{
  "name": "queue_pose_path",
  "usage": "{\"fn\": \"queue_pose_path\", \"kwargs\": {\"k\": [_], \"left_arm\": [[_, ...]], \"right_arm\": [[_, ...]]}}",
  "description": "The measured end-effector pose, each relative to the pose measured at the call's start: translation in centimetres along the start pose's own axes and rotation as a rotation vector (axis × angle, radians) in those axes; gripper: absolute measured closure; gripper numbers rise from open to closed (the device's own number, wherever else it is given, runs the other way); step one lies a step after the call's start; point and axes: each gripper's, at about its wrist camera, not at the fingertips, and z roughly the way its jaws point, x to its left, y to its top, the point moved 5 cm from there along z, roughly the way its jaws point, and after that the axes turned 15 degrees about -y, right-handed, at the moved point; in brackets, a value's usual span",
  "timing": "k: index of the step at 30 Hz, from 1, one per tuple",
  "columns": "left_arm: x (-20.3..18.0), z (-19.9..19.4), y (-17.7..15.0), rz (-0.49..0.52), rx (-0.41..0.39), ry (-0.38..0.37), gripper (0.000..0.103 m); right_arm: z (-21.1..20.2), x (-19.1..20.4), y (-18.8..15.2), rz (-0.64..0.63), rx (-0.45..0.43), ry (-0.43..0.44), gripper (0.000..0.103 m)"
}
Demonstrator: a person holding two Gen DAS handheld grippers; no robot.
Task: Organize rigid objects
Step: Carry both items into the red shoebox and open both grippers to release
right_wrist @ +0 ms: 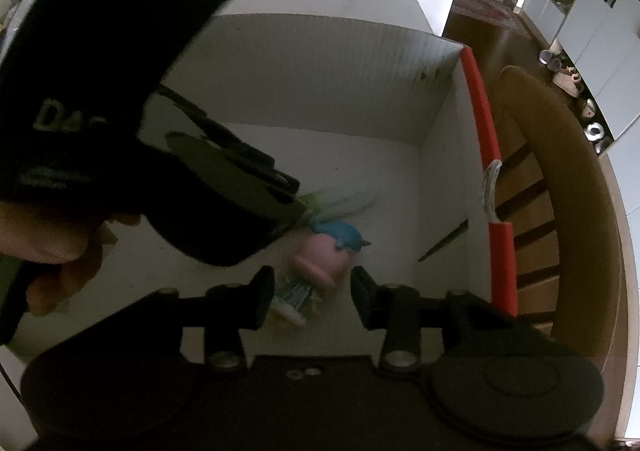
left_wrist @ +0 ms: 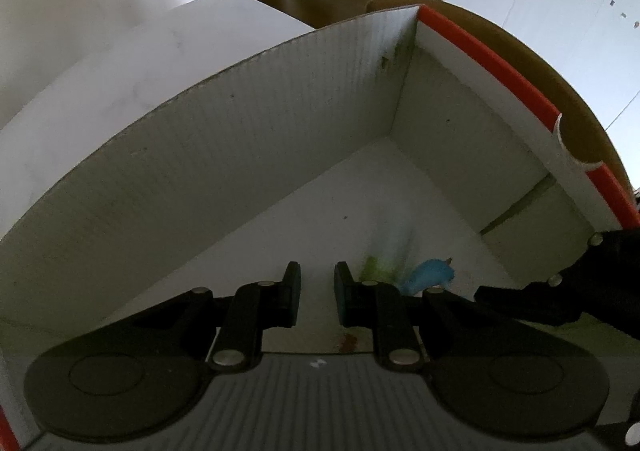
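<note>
Left wrist view has us looking down into a white cardboard box with a red-edged wall on the far right. Our left gripper hangs inside it, its jaws spread with a clear gap and nothing between them. Just ahead and to the right of the right jaw lies a blue toy part on the box floor, with a blurred green smear beside it, nearer the jaw tip. Neither sits between the jaws; both are just off their right side. At the right edge we see part of the other black tool.

From the right wrist view, our right gripper is also over the box, jaws spread wide and gripping nothing. A pink toy with a blue piece on it lies on the box floor just ahead of the gap, roughly centred between the two jaw tips but not touched by either. A striped teal-and-white item lies just beside the left jaw. Green blurred leaves show farther ahead, at the tip of the left gripper, which crosses the view from the left; we cannot tell whether it touches them. A wooden chair stands beyond the box's red edge.
</note>
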Motion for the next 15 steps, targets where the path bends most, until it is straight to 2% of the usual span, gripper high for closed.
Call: {"fn": "queue_pose_path", "kwargs": {"k": [9, 15], "left_arm": [[0.9, -2.7, -0.3, -0.044, -0.057, 0.033, 0.085], [0.9, -5.4, -1.0, -0.063, -0.115, 0.041, 0.085]], "right_arm": [[-2.0, -0.2, 0.2, 0.024, -0.048, 0.006, 0.047], [-3.3, -1.1, 0.0, 0.048, -0.077, 0.004, 0.042]]}}
